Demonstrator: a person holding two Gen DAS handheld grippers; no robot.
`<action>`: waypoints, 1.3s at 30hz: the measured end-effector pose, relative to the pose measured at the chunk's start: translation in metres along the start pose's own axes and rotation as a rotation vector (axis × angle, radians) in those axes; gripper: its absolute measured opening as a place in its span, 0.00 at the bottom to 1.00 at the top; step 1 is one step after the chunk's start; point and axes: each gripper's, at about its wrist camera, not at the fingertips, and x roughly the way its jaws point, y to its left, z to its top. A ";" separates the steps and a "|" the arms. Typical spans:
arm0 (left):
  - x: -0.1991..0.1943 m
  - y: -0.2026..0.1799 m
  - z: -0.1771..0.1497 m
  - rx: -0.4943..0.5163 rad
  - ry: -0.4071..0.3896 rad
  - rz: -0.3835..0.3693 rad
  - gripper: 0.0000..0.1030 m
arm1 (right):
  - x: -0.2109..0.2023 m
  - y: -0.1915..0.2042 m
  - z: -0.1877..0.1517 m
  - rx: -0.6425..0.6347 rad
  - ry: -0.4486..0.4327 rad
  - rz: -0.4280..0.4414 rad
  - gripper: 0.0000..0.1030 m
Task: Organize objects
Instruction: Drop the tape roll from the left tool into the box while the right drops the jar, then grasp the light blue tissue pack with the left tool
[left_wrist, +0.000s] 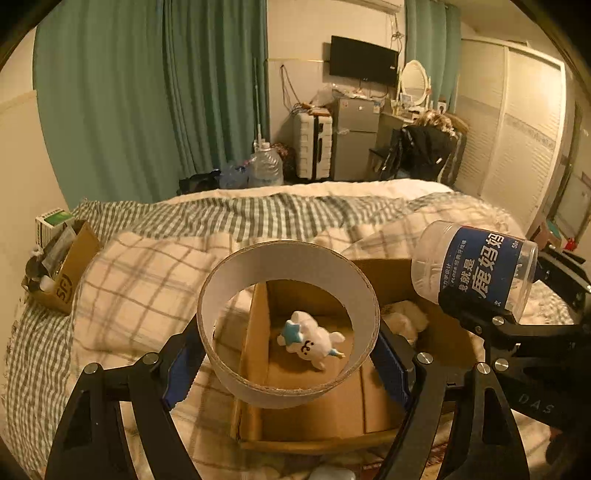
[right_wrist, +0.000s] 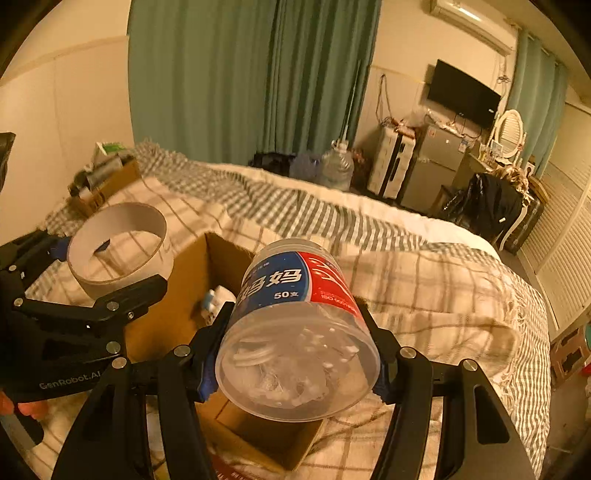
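My left gripper (left_wrist: 290, 356) is shut on a wide cardboard tape ring (left_wrist: 229, 280) and holds it above an open cardboard box (left_wrist: 314, 417) on the bed. A white toy figure with a blue star (left_wrist: 312, 338) lies inside the box, seen through the ring. My right gripper (right_wrist: 295, 354) is shut on a clear plastic jar with a blue and red label (right_wrist: 295, 332), tilted, above the same box (right_wrist: 173, 295). The jar also shows at the right of the left wrist view (left_wrist: 476, 266). The ring shows in the right wrist view (right_wrist: 118, 251).
The box rests on a checked blanket (left_wrist: 155, 280) covering the bed. A second cardboard box with small items (left_wrist: 61, 266) stands at the bed's far left by the wall. Beyond the bed are green curtains, a water jug (left_wrist: 264, 168), a suitcase and a small fridge.
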 end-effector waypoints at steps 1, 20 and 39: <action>0.004 0.000 -0.002 -0.007 -0.001 0.013 0.81 | 0.006 0.002 -0.002 -0.012 0.007 0.000 0.60; -0.054 -0.011 -0.019 0.015 0.002 0.037 1.00 | -0.083 -0.017 -0.017 0.010 -0.111 -0.017 0.80; -0.096 -0.012 -0.135 -0.058 0.112 0.095 1.00 | -0.141 0.009 -0.133 -0.003 -0.007 -0.048 0.83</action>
